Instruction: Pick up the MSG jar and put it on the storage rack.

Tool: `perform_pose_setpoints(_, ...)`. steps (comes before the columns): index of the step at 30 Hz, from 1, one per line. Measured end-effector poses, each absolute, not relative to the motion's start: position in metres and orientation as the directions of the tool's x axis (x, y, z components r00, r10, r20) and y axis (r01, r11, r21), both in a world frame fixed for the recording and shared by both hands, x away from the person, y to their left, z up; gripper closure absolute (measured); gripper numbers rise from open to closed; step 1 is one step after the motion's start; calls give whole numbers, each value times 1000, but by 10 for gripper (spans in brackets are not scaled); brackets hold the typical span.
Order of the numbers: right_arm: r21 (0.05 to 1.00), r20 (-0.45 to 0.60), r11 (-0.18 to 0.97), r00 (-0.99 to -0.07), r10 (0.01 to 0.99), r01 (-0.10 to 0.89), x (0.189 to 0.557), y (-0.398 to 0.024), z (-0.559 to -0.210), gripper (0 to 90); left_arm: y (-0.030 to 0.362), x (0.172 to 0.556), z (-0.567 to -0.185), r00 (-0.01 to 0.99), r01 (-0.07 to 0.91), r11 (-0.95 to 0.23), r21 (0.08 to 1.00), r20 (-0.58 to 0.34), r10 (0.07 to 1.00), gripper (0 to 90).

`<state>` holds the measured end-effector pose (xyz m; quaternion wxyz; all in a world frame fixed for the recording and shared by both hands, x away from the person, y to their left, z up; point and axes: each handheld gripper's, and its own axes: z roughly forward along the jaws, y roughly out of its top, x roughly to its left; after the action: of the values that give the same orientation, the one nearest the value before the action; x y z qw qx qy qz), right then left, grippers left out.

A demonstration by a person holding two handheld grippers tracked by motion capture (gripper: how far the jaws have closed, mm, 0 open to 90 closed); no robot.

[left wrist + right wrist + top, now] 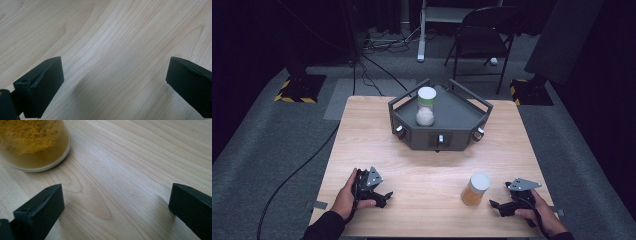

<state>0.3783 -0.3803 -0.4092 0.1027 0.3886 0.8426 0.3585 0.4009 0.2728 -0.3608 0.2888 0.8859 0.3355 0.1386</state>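
The jar of yellow powder (475, 189) looks smooth and breakable; it is best held round its middle. The right gripper (498, 205) and left gripper (384, 196) are wide open, with nothing held.

Both forearms enter from the bottom of the high view, dark sleeves to the wrists. Left hand (346, 200) wraps the left gripper (384, 196) from its outer side, gripper low over the counter's (422, 170) near-left part, grey plate on top, jaws pointing right toward the middle. Left gripper view: jaws spread wide, nothing between them. Right hand (539, 214) holds the right gripper (495, 206) near the near-right edge, jaws pointing left, plate on top, cable along the wrist. Right gripper view: jaws wide apart too, nothing between, tips close above the counter.
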Motion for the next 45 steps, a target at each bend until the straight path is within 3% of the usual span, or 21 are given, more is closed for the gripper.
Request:
perform_pose_setpoints(28, 684, 106, 442, -678, 727, 580, 379, -381, -409, 0, 297, 405, -368, 711, 577, -558, 597, -31, 702, 4)
perform_pose_setpoints(45, 684, 106, 444, -682, 724, 578, 379, -381, -409, 0, 298, 406, -368, 713, 577, -558, 596, -34, 700, 2)
